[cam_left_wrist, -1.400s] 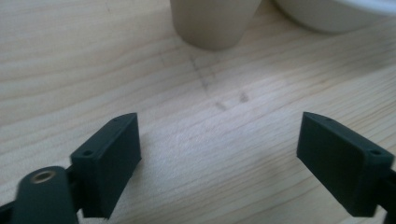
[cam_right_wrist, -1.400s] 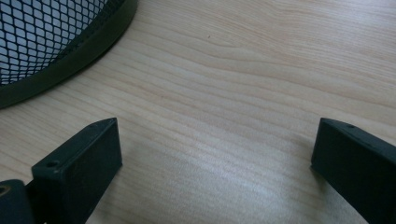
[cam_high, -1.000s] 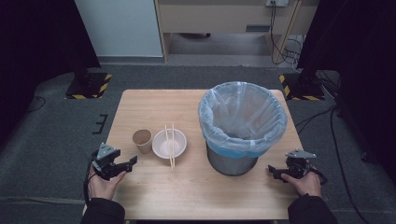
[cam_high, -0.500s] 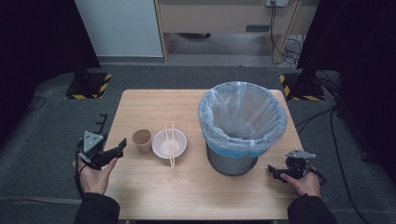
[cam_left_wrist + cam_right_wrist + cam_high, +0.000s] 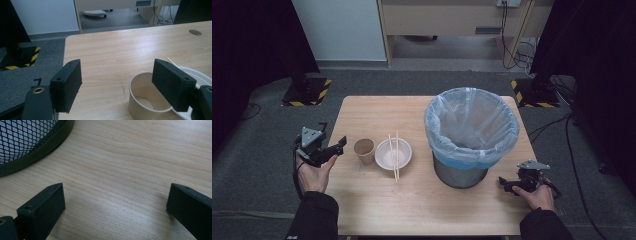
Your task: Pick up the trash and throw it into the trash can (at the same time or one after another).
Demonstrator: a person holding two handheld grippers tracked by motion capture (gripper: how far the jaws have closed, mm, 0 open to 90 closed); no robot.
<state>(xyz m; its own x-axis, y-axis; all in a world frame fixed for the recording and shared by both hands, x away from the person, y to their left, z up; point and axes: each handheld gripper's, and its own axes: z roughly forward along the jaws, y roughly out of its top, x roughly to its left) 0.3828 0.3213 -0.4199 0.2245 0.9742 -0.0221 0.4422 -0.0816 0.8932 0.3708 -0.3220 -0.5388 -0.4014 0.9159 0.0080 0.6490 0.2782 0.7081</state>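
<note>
Holding both grippers low at our side of the table (image 5: 377, 210), we take the bin (image 5: 471, 131) as our landmark. Nearest us, to the right of the bin's base, our right gripper (image 5: 512, 183) rests close to the wood with its jaws spread wide and nothing between them; in the right gripper view the bin's dark mesh wall (image 5: 27, 137) curves just ahead, apart from the jaws. On the far side of the bin from that hand, out past the table's left edge, our left gripper (image 5: 338, 146) hovers with its jaws parted and empty, aimed toward the bin. The paper cup (image 5: 364, 151) stands upright between that gripper and the bin, with the white bowl (image 5: 393, 153) just beside it on the bin's side and a pair of chopsticks (image 5: 394, 156) laid across the bowl. In the left gripper view the cup (image 5: 147, 98) sits just beyond the open jaws, low and toward the right one, not yet between them. Farther off, the bin's pale blue liner (image 5: 462, 110) gapes open.

We judge the step in hand to be the approach to the cup, with the clearing of the table into the bin hardly begun. The next move calls for easing forward and shifting across until the cup's wall sits between the jaws, then closing gently, since thin paper may crush or tip.
</note>
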